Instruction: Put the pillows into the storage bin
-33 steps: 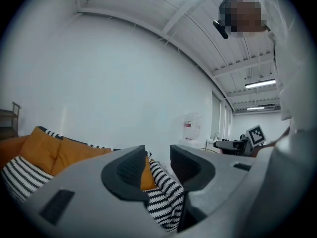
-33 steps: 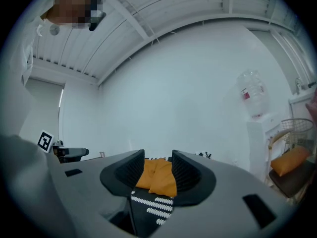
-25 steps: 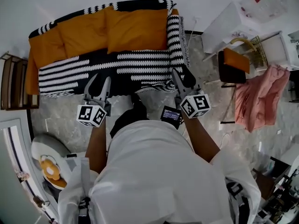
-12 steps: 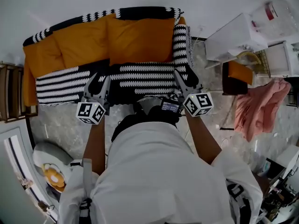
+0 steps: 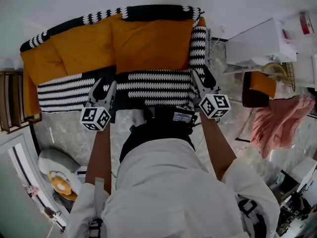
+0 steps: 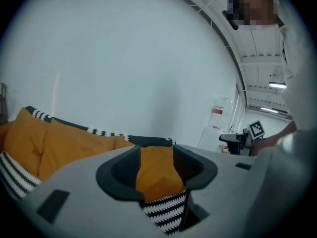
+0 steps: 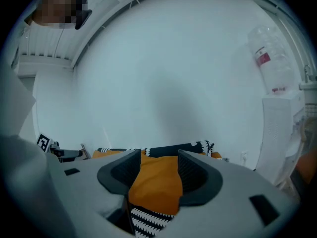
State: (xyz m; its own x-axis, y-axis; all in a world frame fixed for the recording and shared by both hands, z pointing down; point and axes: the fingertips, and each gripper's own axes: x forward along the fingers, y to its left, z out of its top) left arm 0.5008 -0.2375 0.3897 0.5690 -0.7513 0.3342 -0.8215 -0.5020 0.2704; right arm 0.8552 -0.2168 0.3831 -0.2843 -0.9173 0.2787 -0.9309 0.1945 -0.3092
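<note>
Hovering short of the orange pillow (image 5: 148, 43), the left gripper (image 5: 105, 89) and right gripper (image 5: 200, 81) are holding nothing, jaws just opening; they are risking catching the striped blanket (image 5: 153, 86) instead.

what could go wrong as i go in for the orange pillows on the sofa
The left gripper and right gripper have just been opening their jaws and grip nothing. They sit low over the striped cover, so they may pinch it along with the big orange pillow. That pillow butts against the neighbouring pillow, which could get dragged off. Carrying a bulky pillow would hide the floor near the pink cloth, risking a stumble.
</note>
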